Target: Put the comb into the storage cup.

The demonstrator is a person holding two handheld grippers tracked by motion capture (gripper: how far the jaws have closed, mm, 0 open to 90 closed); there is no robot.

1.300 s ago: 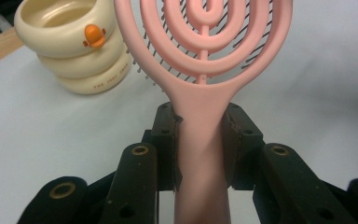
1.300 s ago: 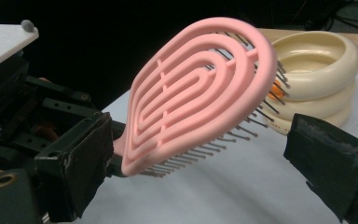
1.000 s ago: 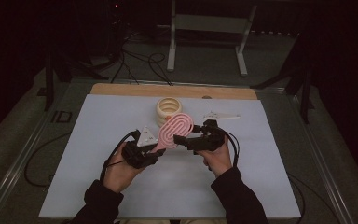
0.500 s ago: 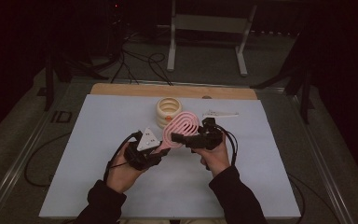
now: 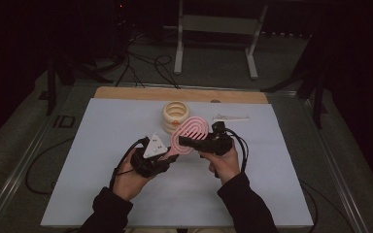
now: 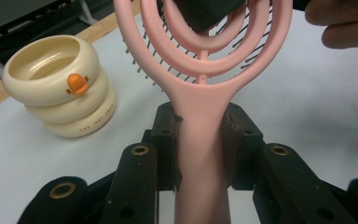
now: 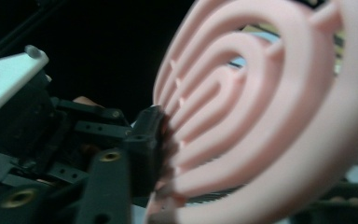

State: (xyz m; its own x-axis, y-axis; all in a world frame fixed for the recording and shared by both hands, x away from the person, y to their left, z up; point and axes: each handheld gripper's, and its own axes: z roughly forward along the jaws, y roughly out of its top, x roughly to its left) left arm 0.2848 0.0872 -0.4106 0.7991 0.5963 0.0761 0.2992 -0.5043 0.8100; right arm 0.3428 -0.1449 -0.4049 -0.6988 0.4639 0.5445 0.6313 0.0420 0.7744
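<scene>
A pink hairbrush (image 5: 190,134) with a looped, open head hangs above the white mat between both hands. My left gripper (image 5: 169,153) is shut on its handle; in the left gripper view the pads (image 6: 168,140) press the handle (image 6: 200,154) from both sides. My right gripper (image 5: 187,141) reaches in from the right and its jaws have just been closing on the brush head. In the right gripper view one black pad (image 7: 147,140) presses against the pink loops (image 7: 261,107), and the other jaw is hidden behind the head.
A cream holder of stacked rings with an orange mark (image 5: 176,116) (image 6: 58,86) stands just behind the brush. A small white object (image 5: 230,118) lies at the back right. The white mat (image 5: 102,145) ends at a wooden strip (image 5: 141,94).
The right gripper's jaws have closed in on the brush head. Both hands and the brush stay where they were.
</scene>
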